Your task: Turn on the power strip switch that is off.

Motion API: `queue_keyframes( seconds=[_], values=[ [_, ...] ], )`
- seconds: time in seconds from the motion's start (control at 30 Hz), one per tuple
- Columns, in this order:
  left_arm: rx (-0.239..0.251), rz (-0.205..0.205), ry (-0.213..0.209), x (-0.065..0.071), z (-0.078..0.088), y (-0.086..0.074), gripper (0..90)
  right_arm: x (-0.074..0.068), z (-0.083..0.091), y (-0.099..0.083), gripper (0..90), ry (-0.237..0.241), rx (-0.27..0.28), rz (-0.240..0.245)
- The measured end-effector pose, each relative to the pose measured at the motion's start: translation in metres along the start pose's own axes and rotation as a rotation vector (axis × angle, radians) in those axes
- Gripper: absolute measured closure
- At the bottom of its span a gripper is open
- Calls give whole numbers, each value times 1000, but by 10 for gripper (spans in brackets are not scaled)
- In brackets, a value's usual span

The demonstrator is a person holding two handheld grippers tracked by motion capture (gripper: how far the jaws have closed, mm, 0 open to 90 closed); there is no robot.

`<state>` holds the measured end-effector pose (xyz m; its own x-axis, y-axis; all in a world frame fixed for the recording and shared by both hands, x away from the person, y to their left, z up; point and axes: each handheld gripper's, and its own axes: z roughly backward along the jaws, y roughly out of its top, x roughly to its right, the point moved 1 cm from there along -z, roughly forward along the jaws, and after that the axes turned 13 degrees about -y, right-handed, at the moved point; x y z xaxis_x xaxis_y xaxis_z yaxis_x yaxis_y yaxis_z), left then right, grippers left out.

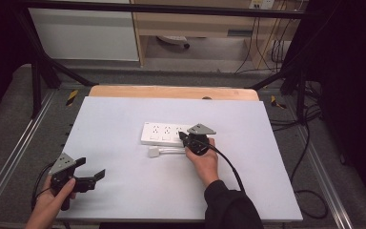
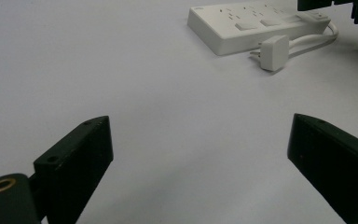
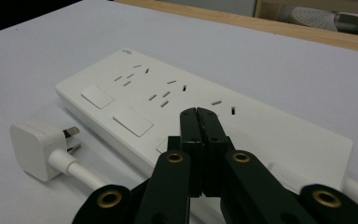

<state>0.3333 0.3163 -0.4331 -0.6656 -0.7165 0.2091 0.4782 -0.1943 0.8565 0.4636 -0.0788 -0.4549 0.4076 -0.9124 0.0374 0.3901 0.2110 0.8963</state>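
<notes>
My right gripper (image 3: 196,112) hangs over the white plastic power strip (image 1: 164,134) in the middle of the grey table (image 1: 124,191), its fingers (image 3: 191,128) clenched flat together with nothing between them, tips just above the strip's near edge beside a flat rocker switch (image 3: 132,120). My left gripper (image 1: 86,174) rests at the near left corner of the table, well apart from the strip, fingers (image 2: 77,161) released wide and empty.

Just near of the strip lies its own white three-pin plug (image 3: 35,148) on a white round cable (image 1: 174,150), pins pointing towards the strip's body, loose on the table.

I judge the step in hand to be pressing a switch with my closed tips. To do it well I keep the fingers shut so they act as one blunt point, come straight down onto the switch's middle and push gently so the light strip does not skid or tip. If it slides, my left gripper should come across and steady the far left end
</notes>
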Motion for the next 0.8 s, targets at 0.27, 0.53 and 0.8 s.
queue_keyframes(
  seconds=[0.27,0.53,0.8],
  values=[
    [0,-2,1,0,0,0,68,0,-1,-2,900,-8,-14,-8],
    [0,-3,1,0,0,0,68,0,-2,-3,900,-8,-20,-9],
    [0,-1,0,0,0,0,68,0,-2,-4,900,-10,-20,-2]
  ],
)
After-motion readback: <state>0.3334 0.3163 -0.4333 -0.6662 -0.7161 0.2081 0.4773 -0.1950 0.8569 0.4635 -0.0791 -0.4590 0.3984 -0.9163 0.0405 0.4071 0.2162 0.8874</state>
